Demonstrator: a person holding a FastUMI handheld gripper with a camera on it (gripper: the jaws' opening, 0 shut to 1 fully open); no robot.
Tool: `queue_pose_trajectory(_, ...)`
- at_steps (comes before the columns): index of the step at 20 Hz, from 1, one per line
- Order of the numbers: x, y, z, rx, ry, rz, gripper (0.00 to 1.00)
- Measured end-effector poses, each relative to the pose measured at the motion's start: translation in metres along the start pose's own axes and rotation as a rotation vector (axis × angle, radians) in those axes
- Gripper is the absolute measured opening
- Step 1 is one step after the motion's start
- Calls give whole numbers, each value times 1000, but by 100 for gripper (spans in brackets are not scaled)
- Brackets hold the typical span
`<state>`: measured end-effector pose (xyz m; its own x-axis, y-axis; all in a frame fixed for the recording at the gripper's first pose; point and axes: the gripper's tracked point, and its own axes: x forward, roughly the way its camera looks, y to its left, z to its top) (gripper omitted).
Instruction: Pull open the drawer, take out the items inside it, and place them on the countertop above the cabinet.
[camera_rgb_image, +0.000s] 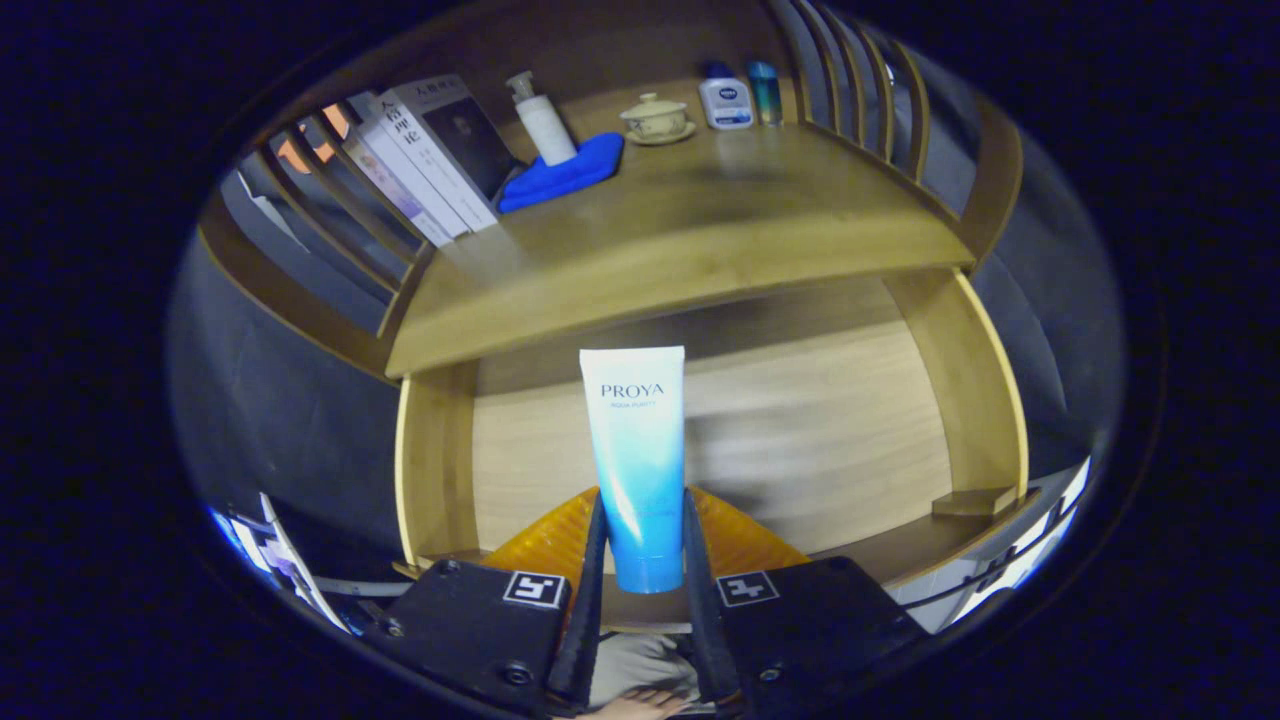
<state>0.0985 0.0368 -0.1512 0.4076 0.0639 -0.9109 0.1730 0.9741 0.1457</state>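
Upright, tube (634, 450) stands clamped between tongs (640, 545).

Glossy plastic tube (634, 455), matt wooden countertop (700, 235)

The gripper (640, 545) clamps both fingers on an upright blue-white tube (634, 460) above the open drawer (780, 440), below the countertop's (700, 240) front edge.

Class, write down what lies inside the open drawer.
The tongs grip a tube above the drawer, whose wooden floor looks bare. The tube and tongs cover the near middle.
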Motion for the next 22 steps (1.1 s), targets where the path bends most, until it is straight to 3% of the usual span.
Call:
queue_pose_trajectory(10, -34, 11, 86, -69, -152, -46, 42)
queue_pose_trajectory(22, 18, 26, 162, -97, -215, -62, 42)
